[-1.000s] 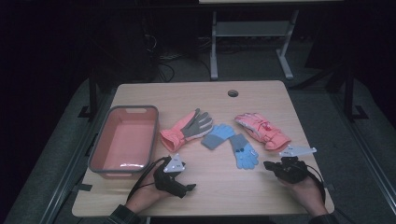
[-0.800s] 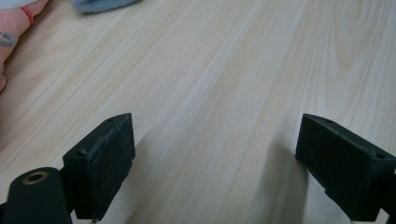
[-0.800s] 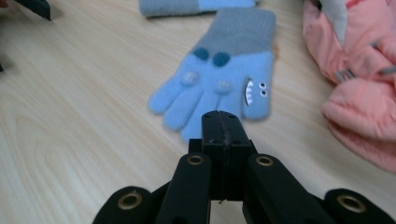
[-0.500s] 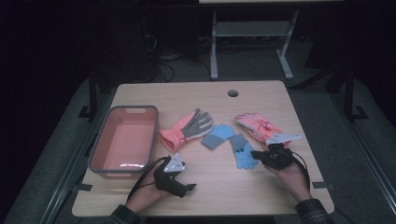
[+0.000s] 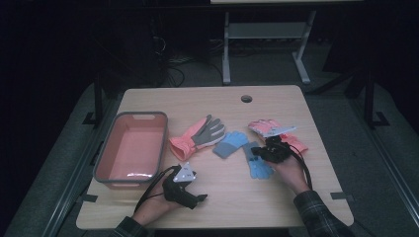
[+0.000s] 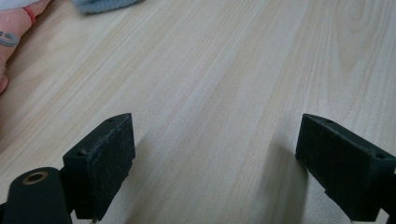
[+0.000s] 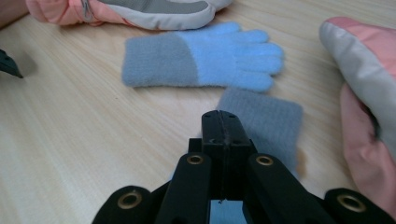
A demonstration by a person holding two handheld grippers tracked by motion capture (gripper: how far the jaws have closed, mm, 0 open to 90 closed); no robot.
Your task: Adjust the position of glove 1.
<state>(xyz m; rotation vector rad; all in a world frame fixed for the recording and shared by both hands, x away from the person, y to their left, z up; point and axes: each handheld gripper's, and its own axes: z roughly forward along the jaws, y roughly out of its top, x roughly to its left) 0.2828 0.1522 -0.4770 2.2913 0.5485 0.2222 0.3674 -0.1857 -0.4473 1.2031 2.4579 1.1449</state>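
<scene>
Fleecy blue knit makes up the nearer glove (image 7: 261, 122), its cuff a band of grey fuzz and its pale blue fingers hidden under the right gripper (image 7: 223, 122), whose jaws are pressed flat together right over it (whether any wool is pinched between them I cannot tell). It lies right of centre on the wooden table (image 5: 296, 101), just near of its twin glove (image 7: 201, 56) and left of a pink ski glove (image 7: 369, 107). Near left, the left gripper (image 6: 212, 158) rests with jaws wide apart over bare wood.
</scene>
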